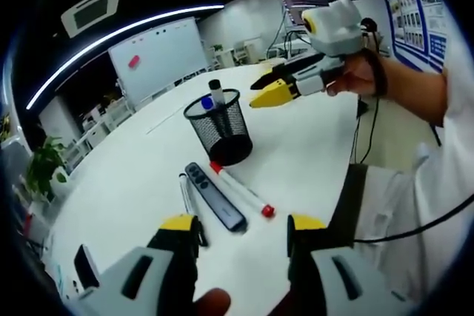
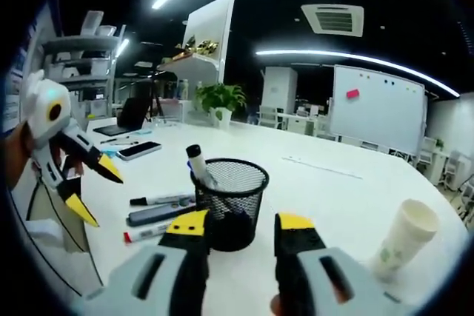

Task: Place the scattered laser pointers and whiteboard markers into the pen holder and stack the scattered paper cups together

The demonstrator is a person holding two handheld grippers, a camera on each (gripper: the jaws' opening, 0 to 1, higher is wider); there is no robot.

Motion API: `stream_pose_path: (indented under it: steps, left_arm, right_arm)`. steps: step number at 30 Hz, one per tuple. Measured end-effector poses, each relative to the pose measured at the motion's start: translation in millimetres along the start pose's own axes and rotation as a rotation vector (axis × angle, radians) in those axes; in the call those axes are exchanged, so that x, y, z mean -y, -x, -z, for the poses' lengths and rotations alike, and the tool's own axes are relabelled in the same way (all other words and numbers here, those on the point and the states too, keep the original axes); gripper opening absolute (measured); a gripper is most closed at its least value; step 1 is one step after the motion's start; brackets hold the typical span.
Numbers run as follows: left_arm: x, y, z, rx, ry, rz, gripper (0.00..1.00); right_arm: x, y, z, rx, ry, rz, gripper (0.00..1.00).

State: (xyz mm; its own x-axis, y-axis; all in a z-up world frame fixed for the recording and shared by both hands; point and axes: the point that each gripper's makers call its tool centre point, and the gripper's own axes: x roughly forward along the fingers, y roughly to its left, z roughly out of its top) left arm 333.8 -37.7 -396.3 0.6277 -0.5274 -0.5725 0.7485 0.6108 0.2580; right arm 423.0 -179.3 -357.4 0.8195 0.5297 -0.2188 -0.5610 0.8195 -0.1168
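On the table [image 1: 311,160], both grippers [image 1: 241,231] [image 2: 241,227] gape empty; the holder [image 2: 231,201] hides its markers' [image 2: 198,164] lower ends.

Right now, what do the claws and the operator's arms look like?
Both claws share a build: grey-white bodies with black jaws tipped in yellow. The left claw and the right claw each show it. A black cable runs past a white sleeve; the wrist carries a black strap.
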Motion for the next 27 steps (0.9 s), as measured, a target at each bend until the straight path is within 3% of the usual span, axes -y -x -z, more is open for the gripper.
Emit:
stream_pose_path:
  steps: [10,16,27]
  left_arm:
    - [-4.1,-0.6,1.7,0.008,0.012,-0.002,0.49]
    - [-6.6,0.3,2.6,-0.002,-0.004,-0.032,0.49]
    - [-3.2,0.8,0.4,0.011,0.003,-0.030,0.49]
  right_arm:
    - [3.7,5.3,3.4,-0.014,0.001,0.002,0.35]
    - [8.3,15.2,4.4,-0.047,-0.005,-0.007,0.36]
    - [19.0,25.5,14.2,-0.103,0.023,0.005,0.36]
